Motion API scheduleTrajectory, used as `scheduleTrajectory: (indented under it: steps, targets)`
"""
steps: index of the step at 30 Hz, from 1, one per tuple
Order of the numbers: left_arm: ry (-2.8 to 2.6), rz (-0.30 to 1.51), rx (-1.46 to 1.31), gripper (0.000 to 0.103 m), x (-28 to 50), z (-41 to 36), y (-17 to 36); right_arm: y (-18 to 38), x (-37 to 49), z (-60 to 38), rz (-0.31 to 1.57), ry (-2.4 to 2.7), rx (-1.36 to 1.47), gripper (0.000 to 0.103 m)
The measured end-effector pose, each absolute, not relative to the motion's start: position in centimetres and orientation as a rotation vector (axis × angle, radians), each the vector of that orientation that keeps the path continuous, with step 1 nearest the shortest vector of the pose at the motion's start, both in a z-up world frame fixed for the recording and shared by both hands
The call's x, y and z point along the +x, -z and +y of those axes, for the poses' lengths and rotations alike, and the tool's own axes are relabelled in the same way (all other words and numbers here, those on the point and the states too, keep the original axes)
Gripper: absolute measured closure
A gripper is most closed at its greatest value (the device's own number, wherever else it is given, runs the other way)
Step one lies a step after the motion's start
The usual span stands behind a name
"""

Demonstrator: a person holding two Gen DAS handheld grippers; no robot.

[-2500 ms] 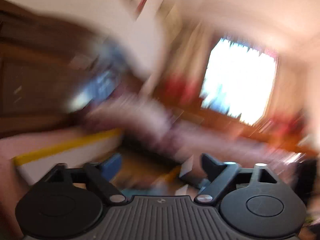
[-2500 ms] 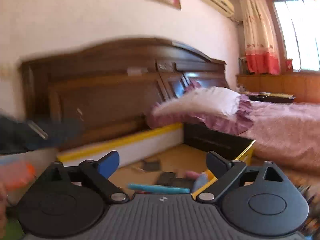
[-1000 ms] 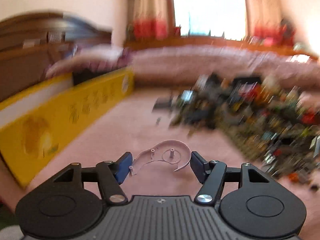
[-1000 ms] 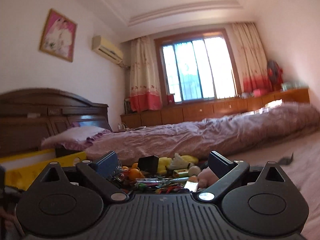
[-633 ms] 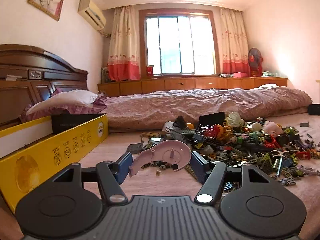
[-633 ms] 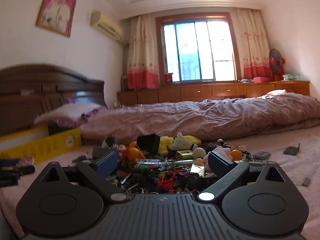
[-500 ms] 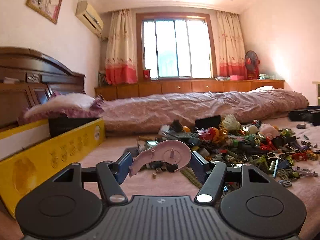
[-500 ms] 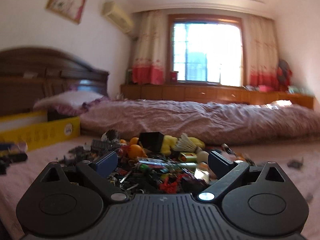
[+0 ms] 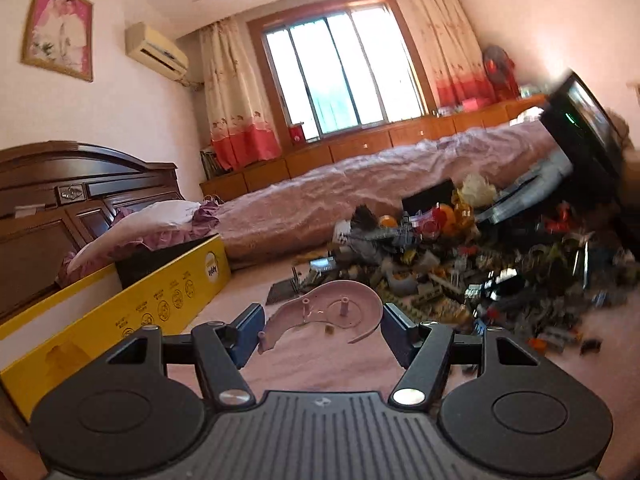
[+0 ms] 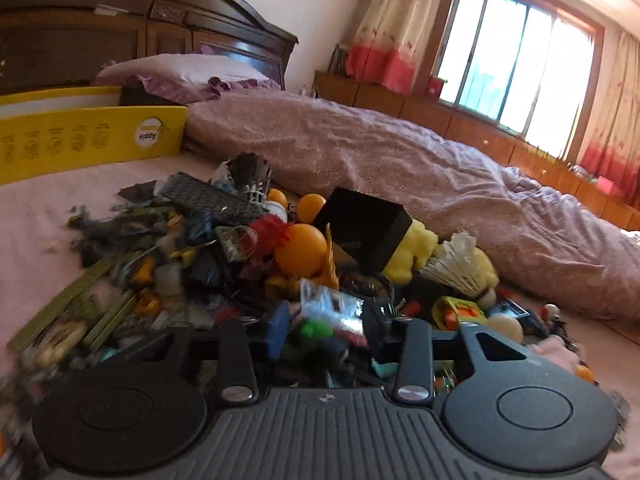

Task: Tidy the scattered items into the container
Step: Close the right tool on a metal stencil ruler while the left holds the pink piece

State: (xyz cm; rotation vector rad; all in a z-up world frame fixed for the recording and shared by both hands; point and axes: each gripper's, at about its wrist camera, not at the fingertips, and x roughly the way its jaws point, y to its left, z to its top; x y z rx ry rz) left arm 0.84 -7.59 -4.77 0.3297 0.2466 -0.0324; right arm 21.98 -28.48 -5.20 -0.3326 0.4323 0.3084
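While the left gripper (image 9: pixel 322 322) grips a pink shell (image 9: pixel 326 312) above the bed | right gripper (image 10: pixel 326 334), jaws closing, blurred clutter between them, over the pile (image 10: pixel 240 248) | yellow box (image 9: pixel 160 300) at left, near headboard

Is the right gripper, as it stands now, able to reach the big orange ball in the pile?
Probably not directly: the right gripper is closing low among small items, and clutter lies between it and the orange ball.

Three orange balls (image 10: pixel 300 249), two shuttlecocks (image 10: pixel 456 268), one black box (image 10: pixel 362 228), one yellow container (image 10: pixel 80 140).
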Motion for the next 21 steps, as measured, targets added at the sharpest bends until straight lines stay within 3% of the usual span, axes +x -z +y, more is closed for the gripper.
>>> scheduleTrajectory:
  steps: [1,2,6,16,21]
  targets:
    - [0.030,0.255,0.341,0.037,1.1,-7.5,5.2,5.1,22.4,-28.3,0.433,-0.315,-0.333,0.070]
    - [0.026,0.268,0.350,0.037,1.6,-7.6,5.4,5.0,22.7,-28.1,0.431,-0.321,-0.341,0.086]
    - [0.009,0.311,0.353,0.037,2.9,-7.7,6.1,2.9,21.2,-29.1,0.337,-0.271,-0.286,0.098]
    - [-0.021,0.221,0.302,0.037,2.1,-6.7,4.9,-2.8,14.9,-38.7,-0.010,-0.358,0.203,0.099]
    - [-0.048,0.213,0.212,0.037,2.2,-5.6,3.8,-3.5,10.4,-41.7,-0.138,-0.300,0.250,0.100]
